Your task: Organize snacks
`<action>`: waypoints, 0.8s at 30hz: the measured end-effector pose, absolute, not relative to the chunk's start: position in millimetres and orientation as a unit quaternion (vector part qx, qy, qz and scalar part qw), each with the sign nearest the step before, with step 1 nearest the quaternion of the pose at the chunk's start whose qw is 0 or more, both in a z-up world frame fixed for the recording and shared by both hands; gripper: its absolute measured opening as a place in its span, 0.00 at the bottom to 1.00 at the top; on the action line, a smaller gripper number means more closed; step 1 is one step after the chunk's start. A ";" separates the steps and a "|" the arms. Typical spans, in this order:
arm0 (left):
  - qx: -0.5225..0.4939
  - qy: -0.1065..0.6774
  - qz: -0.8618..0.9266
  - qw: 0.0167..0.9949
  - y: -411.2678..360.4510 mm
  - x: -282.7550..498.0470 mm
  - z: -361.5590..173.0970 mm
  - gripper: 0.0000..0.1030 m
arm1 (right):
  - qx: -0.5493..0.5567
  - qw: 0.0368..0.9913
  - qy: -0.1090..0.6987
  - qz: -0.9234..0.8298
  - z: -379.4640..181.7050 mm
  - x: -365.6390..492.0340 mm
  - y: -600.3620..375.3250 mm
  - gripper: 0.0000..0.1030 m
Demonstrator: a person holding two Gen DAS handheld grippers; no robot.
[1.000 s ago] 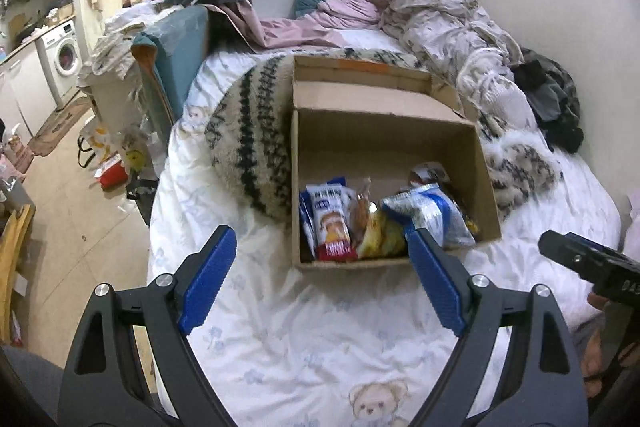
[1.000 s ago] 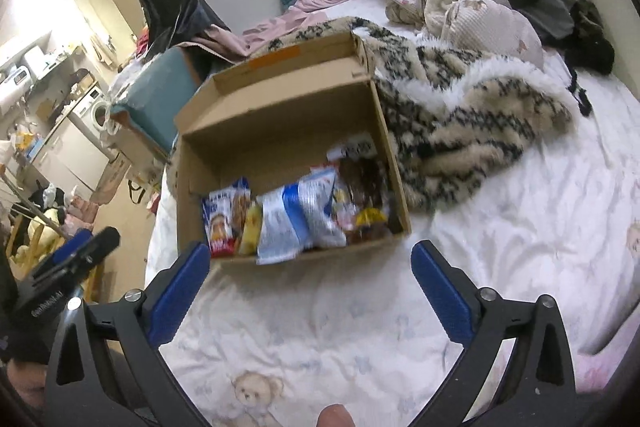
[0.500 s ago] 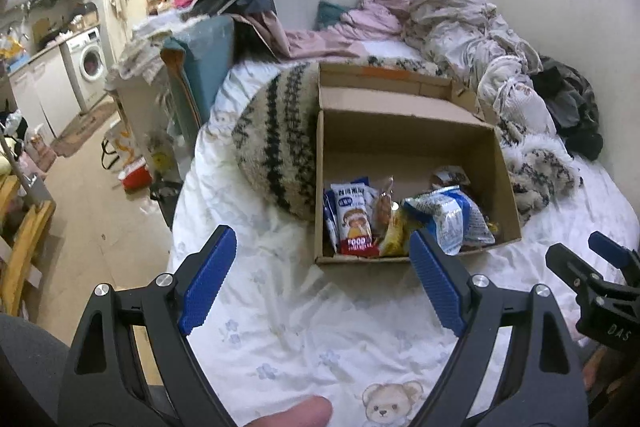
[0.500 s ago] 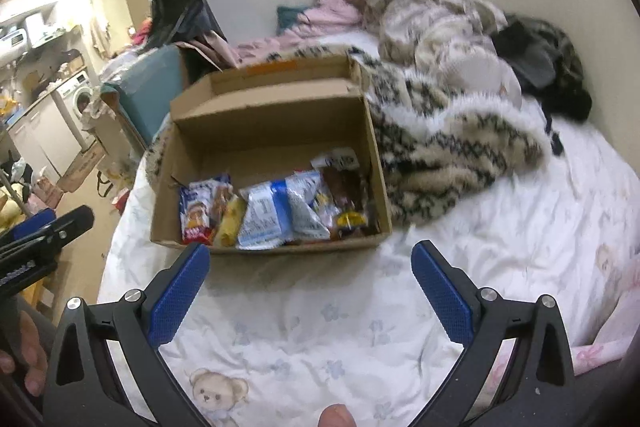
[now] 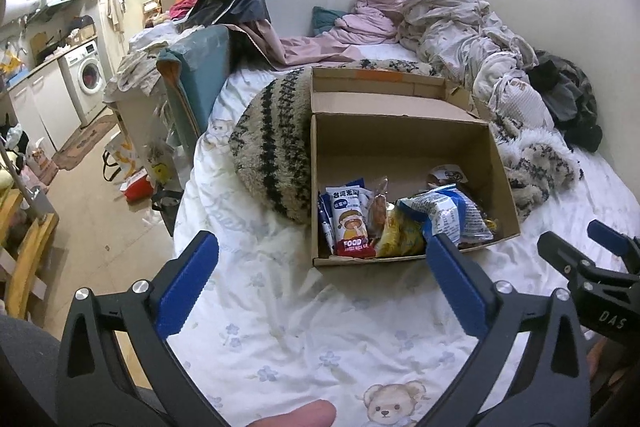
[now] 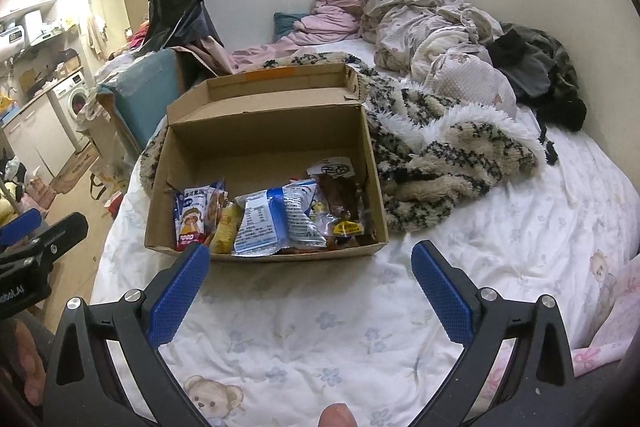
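While both jaws are spread wide and nothing is gripped, left gripper (image 5: 322, 277) and right gripper (image 6: 310, 277) are held above the bedsheet (image 5: 288, 339), short of one cardboard box (image 6: 262, 131); roughly six snack packets (image 6: 264, 223) are seen along its near wall

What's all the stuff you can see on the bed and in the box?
Box: one, brown, open, on bed.
Snacks: several, mixed colours, along box's near wall.
Blanket: one, cream and black, beside and behind box.
Bedsheet: one, white, bear print.
Clothes: pile, pink and pale, far end of bed.
Washer: one, white, left background.
Left hand-held gripper: blue pads, open, empty.
Right hand-held gripper: blue pads, open, empty.
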State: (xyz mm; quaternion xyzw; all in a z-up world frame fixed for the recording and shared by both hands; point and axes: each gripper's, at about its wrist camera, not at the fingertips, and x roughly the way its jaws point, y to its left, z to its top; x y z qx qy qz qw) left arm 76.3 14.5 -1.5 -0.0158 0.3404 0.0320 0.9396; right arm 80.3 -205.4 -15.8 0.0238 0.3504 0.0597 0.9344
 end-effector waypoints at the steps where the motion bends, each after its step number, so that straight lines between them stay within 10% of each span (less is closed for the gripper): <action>1: -0.017 0.343 0.030 0.939 14.5 76.4 -2.3 1.00 | 0.024 0.934 0.350 0.059 -15.9 80.3 -205.2 1.00; 24: -0.014 0.349 0.032 0.937 13.4 77.1 -6.7 1.00 | 0.027 0.940 0.336 0.052 -12.0 78.0 -207.9 1.00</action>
